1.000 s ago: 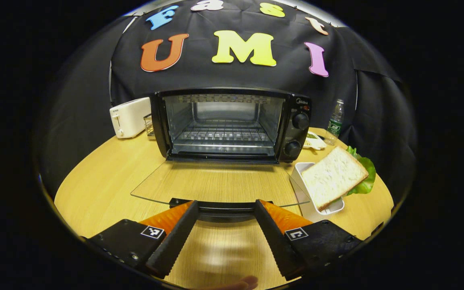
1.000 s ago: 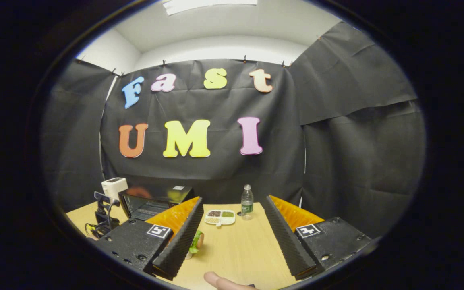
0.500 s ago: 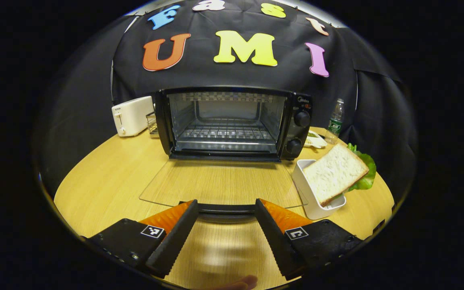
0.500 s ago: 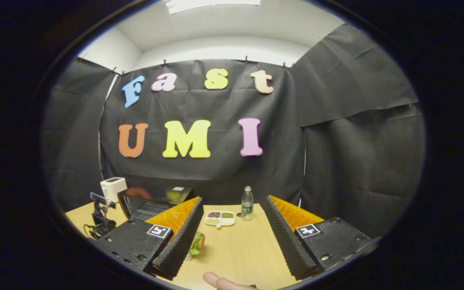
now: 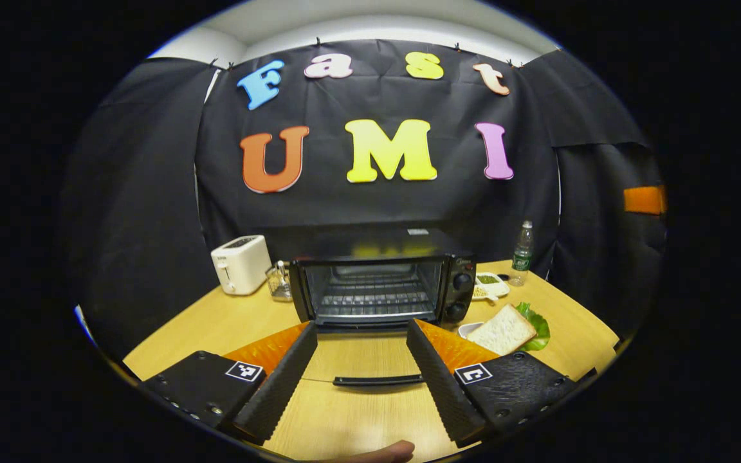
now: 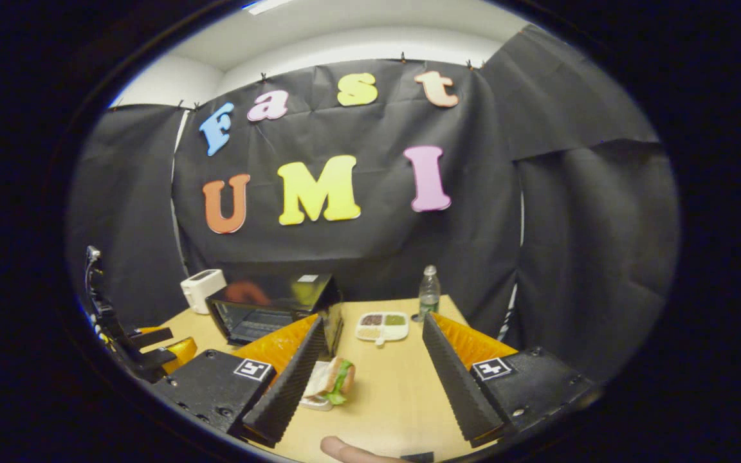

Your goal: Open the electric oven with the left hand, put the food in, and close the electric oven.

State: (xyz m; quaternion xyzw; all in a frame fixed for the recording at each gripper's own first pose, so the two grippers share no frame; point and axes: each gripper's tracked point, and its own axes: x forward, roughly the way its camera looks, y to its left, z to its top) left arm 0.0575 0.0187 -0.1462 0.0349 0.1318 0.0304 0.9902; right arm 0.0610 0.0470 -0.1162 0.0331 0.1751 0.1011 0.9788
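The black electric oven (image 5: 377, 289) is seen with its glass door (image 5: 370, 360) lowered flat onto the wooden desk (image 5: 216, 321). The left claw (image 5: 361, 373) and right claw (image 6: 370, 379) are spread wide, empty; the lettuce sandwich (image 6: 332, 379) lies beside the oven.

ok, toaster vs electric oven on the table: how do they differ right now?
The toaster is white, small and closed-bodied; the electric oven is black, much bigger and stands with its glass door dropped flat, wire rack showing. The oven has two front knobs; the toaster a side lever. Both sit on the wooden table against the wall.
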